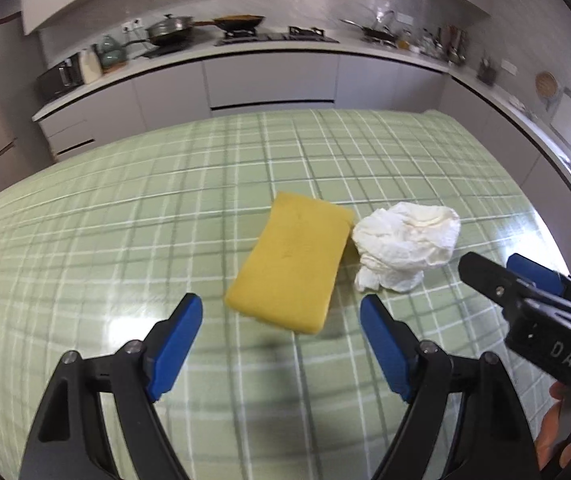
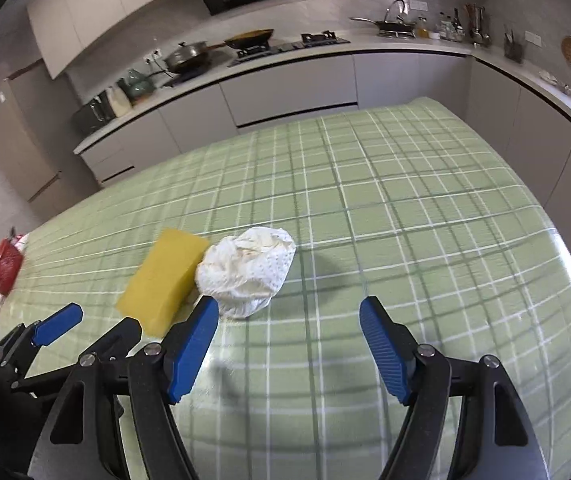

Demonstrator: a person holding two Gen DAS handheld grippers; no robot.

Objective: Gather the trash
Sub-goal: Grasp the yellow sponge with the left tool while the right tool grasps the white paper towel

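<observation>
Hovering over the green checked tablecloth [image 1: 125,216], left gripper [image 1: 281,312] spread wide and empty above the yellow sponge [image 1: 291,264], crumpled white tissue [image 1: 403,246] touching the sponge's right side, right gripper [image 2: 289,316] released, empty, just beside the tissue

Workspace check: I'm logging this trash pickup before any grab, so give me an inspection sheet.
Surface: green checked tablecloth, glossy.
Job's things: crumpled white paper towel beside yellow sponge; whether they touch is unclear.
Clutter: red item at the table's far left edge.
Grippers: left tongs and right tongs open, nothing between them.
Cables: nothing seen.
Surroundings: kitchen counter with pans and a stove behind.
</observation>
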